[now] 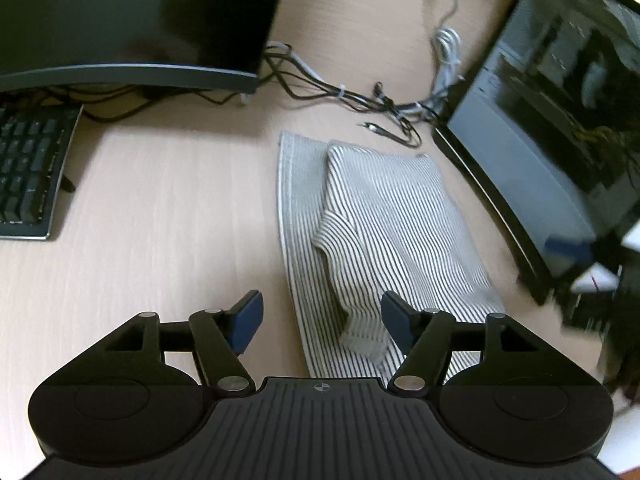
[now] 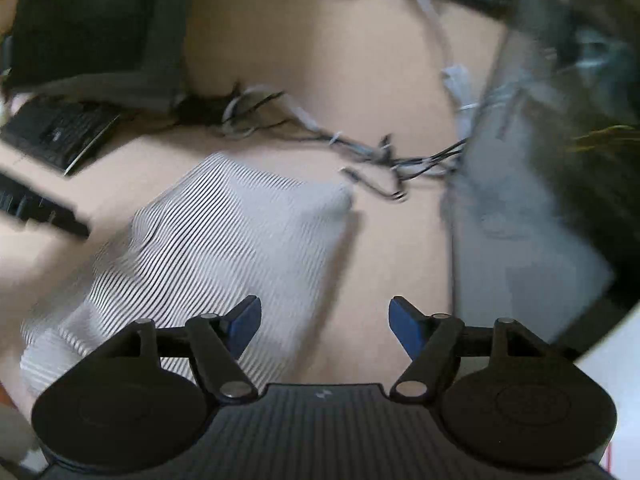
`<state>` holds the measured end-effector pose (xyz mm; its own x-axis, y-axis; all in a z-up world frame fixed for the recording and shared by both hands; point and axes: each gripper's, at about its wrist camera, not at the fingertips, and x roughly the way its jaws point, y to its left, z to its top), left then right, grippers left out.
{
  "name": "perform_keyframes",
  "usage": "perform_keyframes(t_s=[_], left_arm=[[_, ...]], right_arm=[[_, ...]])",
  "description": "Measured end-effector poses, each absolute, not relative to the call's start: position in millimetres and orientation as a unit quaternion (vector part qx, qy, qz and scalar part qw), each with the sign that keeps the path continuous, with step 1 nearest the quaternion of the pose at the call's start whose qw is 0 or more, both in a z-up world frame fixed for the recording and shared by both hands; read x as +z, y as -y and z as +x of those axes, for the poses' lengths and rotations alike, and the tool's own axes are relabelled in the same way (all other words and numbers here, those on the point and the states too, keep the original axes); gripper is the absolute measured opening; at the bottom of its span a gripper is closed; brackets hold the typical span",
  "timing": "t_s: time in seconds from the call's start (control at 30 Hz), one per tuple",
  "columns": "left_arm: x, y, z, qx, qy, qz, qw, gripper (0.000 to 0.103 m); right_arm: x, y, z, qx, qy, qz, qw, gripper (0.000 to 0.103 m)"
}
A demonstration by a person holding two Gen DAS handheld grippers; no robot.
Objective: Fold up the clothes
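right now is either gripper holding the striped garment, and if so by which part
Nothing is held. The left gripper is open above the near end of the striped garment, and the right gripper is open beside it over the desk.

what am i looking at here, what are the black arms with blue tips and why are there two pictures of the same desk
There is no robot. A person holds a two-finger tool in each hand, and each tool carries a wide-angle camera looking forward along its fingers. One picture comes from the left gripper, the other from the right gripper. The blue tips are the finger pads. Both grippers are open and hold nothing.

On the wooden desk lies a partly folded striped garment, which the task is to fold. Around it are a keyboard, two monitors and a tangle of cables. The right picture is blurred, likely by motion.
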<state>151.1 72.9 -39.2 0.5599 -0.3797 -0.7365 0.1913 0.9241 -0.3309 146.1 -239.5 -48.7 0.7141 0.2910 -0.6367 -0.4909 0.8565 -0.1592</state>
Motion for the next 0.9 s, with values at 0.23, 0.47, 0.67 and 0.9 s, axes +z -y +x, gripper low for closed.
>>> perform_keyframes(t_s=[0.23, 0.47, 0.67, 0.9], left_arm=[[-45, -58, 134, -0.204, -0.454, -0.090, 0.862, 0.045], [-59, -61, 132, -0.198, -0.461, -0.103, 0.859, 0.045], [-63, -70, 128, -0.187, -0.462, -0.121, 0.858, 0.046], [-59, -84, 122, -0.171, -0.471, -0.118, 0.857, 0.035]], right_arm=[[-28, 201, 139, 0.276, -0.278, -0.184, 0.901, 0.058], [-45, 104, 225, 0.247, -0.334, -0.146, 0.898, 0.077], [-93, 40, 265, 0.185, -0.352, -0.219, 0.891, 0.077], [-115, 37, 278, 0.209, -0.368, -0.227, 0.877, 0.044]])
